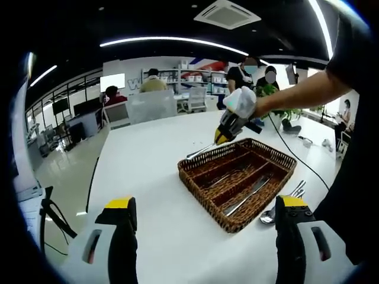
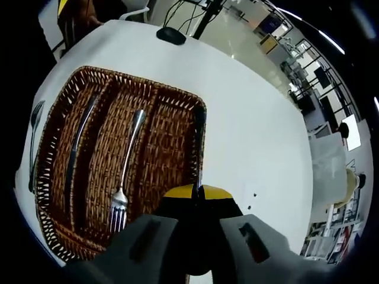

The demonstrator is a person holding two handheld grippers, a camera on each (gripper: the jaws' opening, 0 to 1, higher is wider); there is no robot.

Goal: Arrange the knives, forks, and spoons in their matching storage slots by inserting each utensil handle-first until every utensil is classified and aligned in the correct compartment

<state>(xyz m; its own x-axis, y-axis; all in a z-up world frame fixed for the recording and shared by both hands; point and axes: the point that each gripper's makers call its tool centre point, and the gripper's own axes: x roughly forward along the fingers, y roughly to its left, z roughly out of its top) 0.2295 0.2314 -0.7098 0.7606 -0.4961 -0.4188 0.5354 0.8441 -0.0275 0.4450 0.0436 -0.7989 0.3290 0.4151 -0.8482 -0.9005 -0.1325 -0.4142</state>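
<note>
Closely above the brown woven wicker cutlery tray with three long compartments, the right gripper has its yellow-tipped jaws pinched tight on a slim silver utensil that reaches over the tray's right-hand rim; whether it is a knife, I cannot tell. Inside the tray lie two pieces, a silver knife in the left compartment and a silver fork in the middle one, while two more silver utensils rest on the white table just outside the tray's far side. Meanwhile the left gripper hangs back near the table's edge with its jaws spread wide and empty, broad bare tabletop lying between it and the tray.
</note>
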